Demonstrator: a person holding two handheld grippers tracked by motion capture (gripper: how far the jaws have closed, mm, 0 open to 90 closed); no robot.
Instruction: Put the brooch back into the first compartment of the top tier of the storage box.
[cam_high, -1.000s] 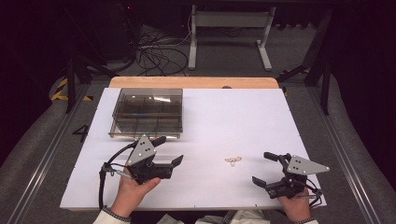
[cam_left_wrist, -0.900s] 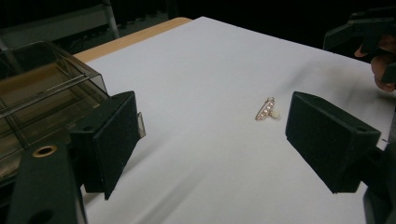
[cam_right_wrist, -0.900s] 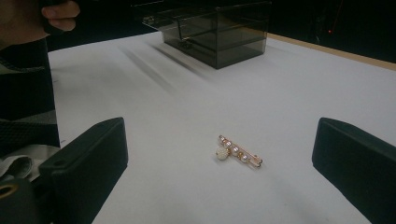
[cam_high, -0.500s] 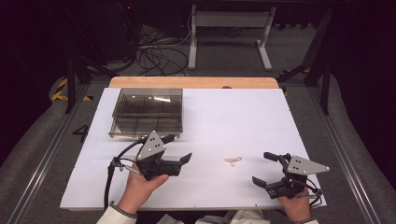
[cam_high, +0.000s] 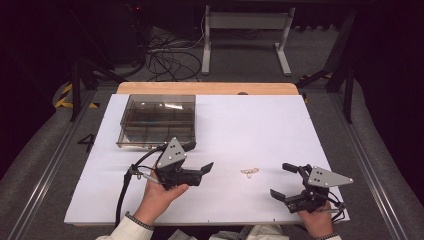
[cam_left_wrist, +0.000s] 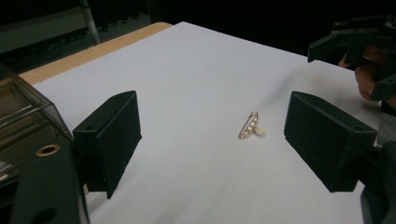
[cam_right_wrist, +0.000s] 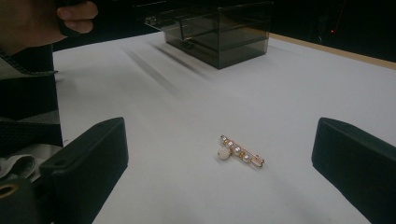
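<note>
both grippers, left (cam_high: 202, 162) and right (cam_high: 280, 180), gape empty around a beaded pin (cam_high: 250, 171); flat and thin, it could skid from closing pads.

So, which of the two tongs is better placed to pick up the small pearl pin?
Probably the left tongs. They are open and point at the pearl pin, which lies between their jaws in the left gripper view. The right tongs are open too and about as close, with the pin framed in their own view, so the difference is small.

Gold pearl-beaded brooch (cam_right_wrist: 241, 152), smoky box (cam_high: 157, 120), white table (cam_high: 260, 130).
</note>
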